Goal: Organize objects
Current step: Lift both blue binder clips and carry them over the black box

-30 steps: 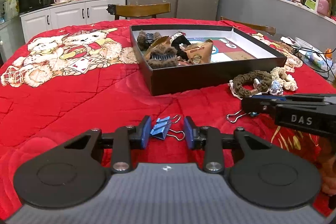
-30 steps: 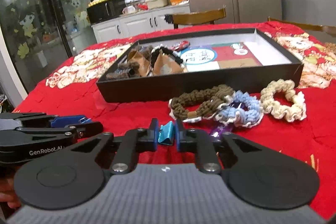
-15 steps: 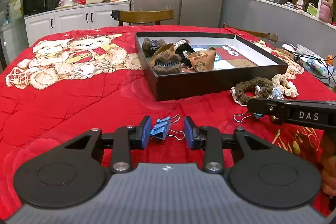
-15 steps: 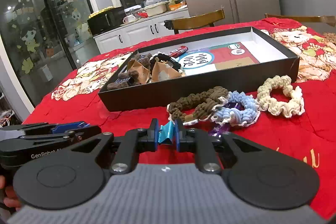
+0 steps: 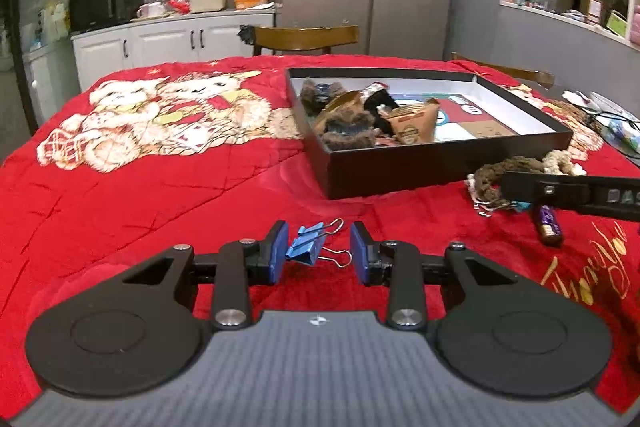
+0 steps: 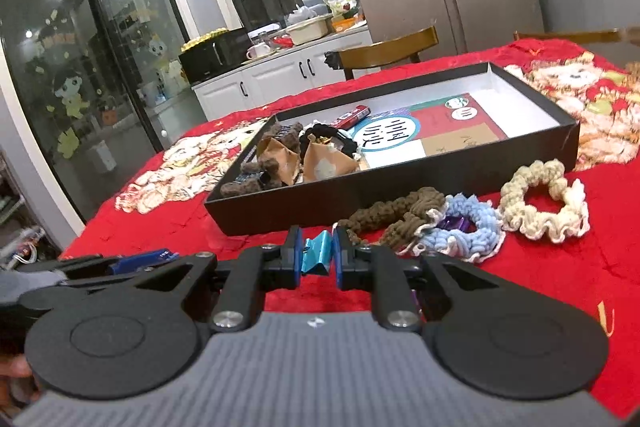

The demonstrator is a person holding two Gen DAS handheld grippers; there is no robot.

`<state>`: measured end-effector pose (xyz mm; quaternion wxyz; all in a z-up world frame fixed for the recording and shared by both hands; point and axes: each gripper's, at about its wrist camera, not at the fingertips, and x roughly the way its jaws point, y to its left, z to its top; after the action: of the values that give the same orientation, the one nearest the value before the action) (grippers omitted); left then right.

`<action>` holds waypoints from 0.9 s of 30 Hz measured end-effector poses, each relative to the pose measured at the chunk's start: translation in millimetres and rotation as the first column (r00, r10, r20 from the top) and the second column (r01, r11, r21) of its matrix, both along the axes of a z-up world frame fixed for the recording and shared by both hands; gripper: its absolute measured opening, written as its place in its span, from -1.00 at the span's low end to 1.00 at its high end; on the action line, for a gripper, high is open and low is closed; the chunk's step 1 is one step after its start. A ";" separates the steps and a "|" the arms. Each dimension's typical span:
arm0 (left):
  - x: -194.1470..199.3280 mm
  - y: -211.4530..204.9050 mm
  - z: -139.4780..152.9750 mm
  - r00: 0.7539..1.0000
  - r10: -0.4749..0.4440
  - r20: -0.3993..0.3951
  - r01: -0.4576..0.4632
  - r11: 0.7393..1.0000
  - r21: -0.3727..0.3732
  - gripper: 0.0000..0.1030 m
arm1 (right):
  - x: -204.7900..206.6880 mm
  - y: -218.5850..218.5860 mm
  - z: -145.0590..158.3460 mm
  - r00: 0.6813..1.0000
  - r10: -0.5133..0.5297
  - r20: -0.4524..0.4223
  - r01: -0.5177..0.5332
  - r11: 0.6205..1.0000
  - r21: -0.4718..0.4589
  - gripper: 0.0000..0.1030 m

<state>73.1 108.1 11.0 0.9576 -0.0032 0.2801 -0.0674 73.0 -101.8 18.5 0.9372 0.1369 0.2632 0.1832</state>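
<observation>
My left gripper [image 5: 319,253] is shut on a blue binder clip [image 5: 305,250]: the clip's body rests against the left pad and its wire handle reaches the right pad. It hovers over the red blanket. My right gripper [image 6: 317,257] is shut on a teal binder clip [image 6: 318,254], pinched tight between both pads. In the left wrist view the right gripper [image 5: 560,189] juts in from the right edge. In the right wrist view the left gripper [image 6: 120,263] shows at the lower left. The black box [image 5: 440,163] stands ahead of both.
The black box [image 6: 400,183] holds furry clips, paper cones and cards at its near-left end. In front of it lie a brown scrunchie [image 6: 394,213], a blue one [image 6: 468,235], a cream one [image 6: 544,211] and a small purple bar [image 5: 548,223]. A wooden chair [image 5: 306,37] stands behind the table.
Both views have tipped up a little and the right one has rolled. Each clip has stayed in the same place between its jaws.
</observation>
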 end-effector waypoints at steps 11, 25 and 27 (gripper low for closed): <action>1.1 -4.5 13.2 0.998 0.057 0.033 -0.058 0.998 0.025 -0.24 | 7.1 -16.3 46.4 0.999 0.012 0.044 -0.014 0.999 0.046 -0.66; 9.2 -24.2 82.1 0.992 0.056 0.115 -0.061 0.997 0.037 -0.24 | 20.2 -21.6 111.4 0.989 0.064 0.133 -0.072 0.996 0.050 -0.65; 12.0 -28.6 92.1 0.990 0.053 0.128 -0.056 0.998 0.023 -0.24 | 23.4 -22.6 117.6 0.987 0.067 0.146 -0.076 0.995 0.059 -0.65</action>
<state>85.1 79.5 103.1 0.9749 0.0063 0.2193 -0.0377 96.5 -124.4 136.2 0.9417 0.1440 0.1935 0.2346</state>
